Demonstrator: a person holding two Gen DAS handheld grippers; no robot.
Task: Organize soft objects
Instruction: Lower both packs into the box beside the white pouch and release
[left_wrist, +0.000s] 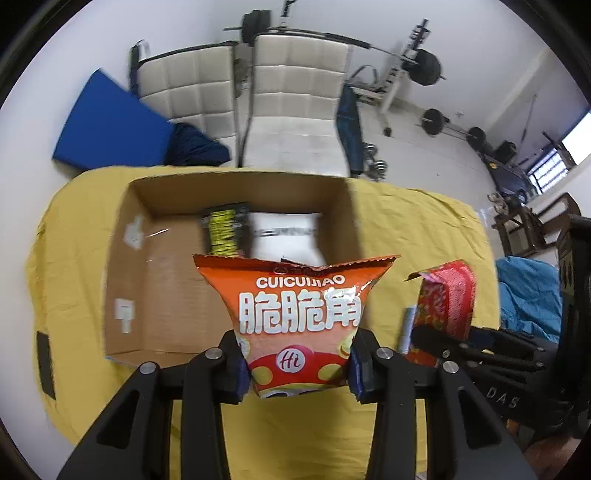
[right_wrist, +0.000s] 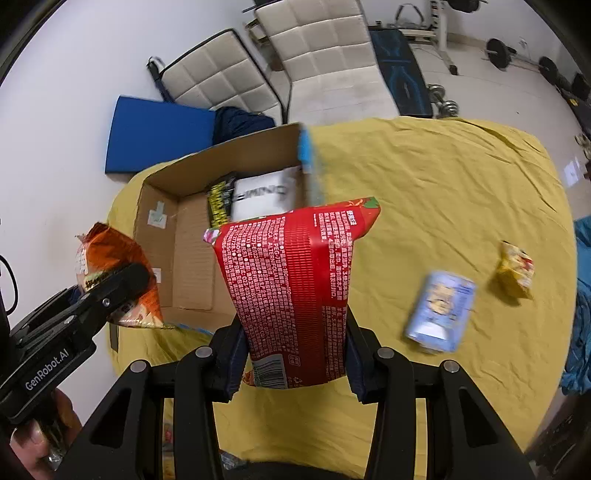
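My left gripper (left_wrist: 297, 363) is shut on an orange snack bag (left_wrist: 299, 310) and holds it upright just in front of an open cardboard box (left_wrist: 147, 280). The same bag shows in the right wrist view (right_wrist: 110, 269), left of the box (right_wrist: 192, 273). My right gripper (right_wrist: 293, 356) is shut on a red snack bag (right_wrist: 295, 288), held near the box's front right corner; it also shows in the left wrist view (left_wrist: 443, 306). A white packet (left_wrist: 286, 234) and a black-and-yellow packet (left_wrist: 223, 230) lie at the back of the box.
A yellow cloth (right_wrist: 443, 192) covers the table. A light blue packet (right_wrist: 439, 310) and a small yellow packet (right_wrist: 515, 271) lie on it to the right. Two white chairs (left_wrist: 295, 96), a blue mat (left_wrist: 110, 122) and gym equipment stand beyond the table.
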